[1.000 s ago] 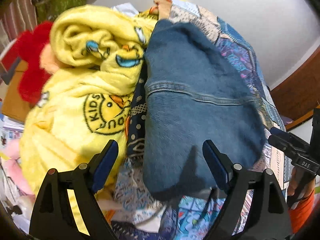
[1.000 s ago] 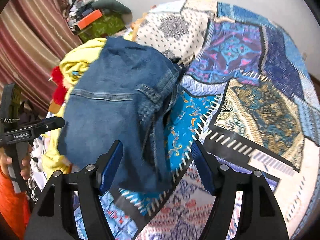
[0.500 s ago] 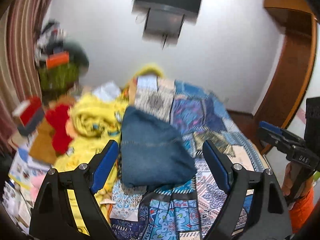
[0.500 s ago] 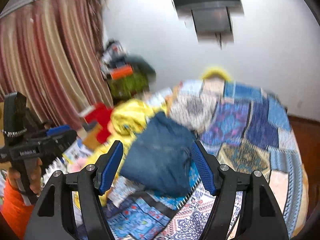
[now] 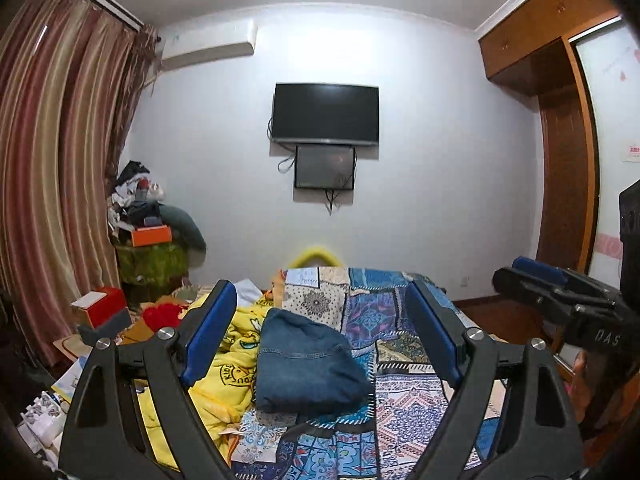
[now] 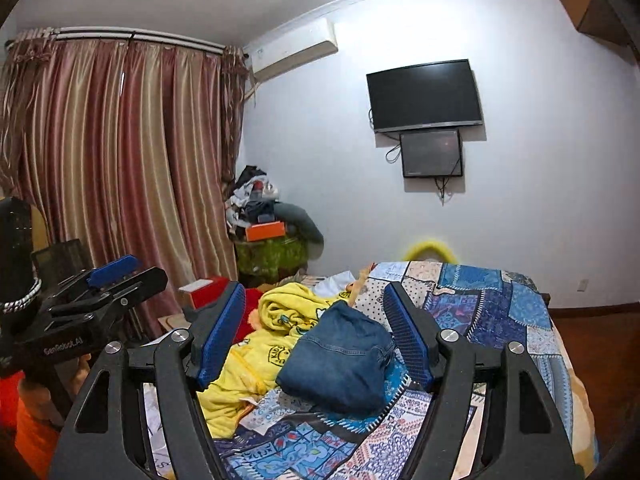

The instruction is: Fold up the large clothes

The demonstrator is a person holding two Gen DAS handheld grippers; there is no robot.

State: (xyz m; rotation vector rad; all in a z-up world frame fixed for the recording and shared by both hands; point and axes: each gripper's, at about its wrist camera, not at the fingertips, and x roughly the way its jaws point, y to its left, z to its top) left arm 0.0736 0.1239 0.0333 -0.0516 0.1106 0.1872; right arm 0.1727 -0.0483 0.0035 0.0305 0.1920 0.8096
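A folded blue denim garment (image 5: 304,364) lies on the patchwork bedspread (image 5: 404,396), also seen in the right wrist view (image 6: 340,364). My left gripper (image 5: 320,340) is open and empty, held back from the bed with the denim framed between its blue pads. My right gripper (image 6: 316,340) is open and empty, likewise back from the bed. The right gripper shows at the right edge of the left wrist view (image 5: 560,292); the left gripper shows at the left of the right wrist view (image 6: 100,288).
A crumpled yellow blanket (image 5: 228,368) lies left of the denim, beside a red plush item (image 5: 160,316). A cluttered green-covered stand (image 5: 152,256) stands by the striped curtains (image 5: 52,184). A TV (image 5: 326,114) hangs on the far wall. A wooden wardrobe (image 5: 560,160) stands right.
Both grippers have pulled up and far back from the denim, which stays folded on the bed. The views went from close over the garment to the whole room.
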